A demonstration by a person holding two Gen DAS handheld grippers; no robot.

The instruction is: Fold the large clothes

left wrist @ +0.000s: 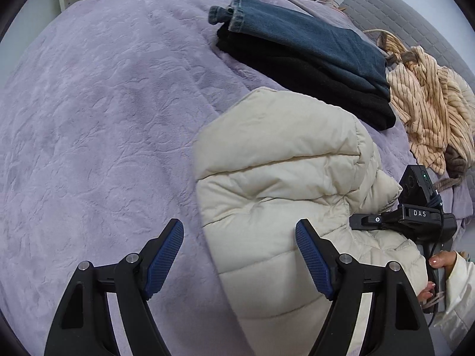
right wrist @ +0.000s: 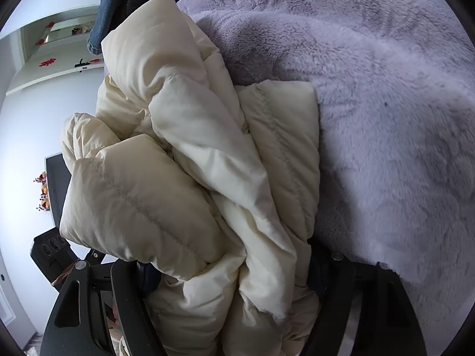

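Note:
A cream puffer jacket (left wrist: 282,178) lies bunched on the lavender blanket (left wrist: 104,118). My left gripper (left wrist: 239,255) is open and empty, with its right finger over the jacket's near edge and its left finger over the blanket. My right gripper (left wrist: 386,221) reaches in from the right and grips the jacket's side. In the right wrist view the jacket (right wrist: 207,163) fills the jaws, which are closed on a thick bundle of it; the fingertips are hidden by the fabric.
Folded blue jeans (left wrist: 311,38) lie on a folded black garment (left wrist: 311,83) behind the jacket. A striped beige garment (left wrist: 430,103) lies crumpled at the right, next to a grey headboard (left wrist: 400,14). The blanket (right wrist: 386,118) spreads out to the left.

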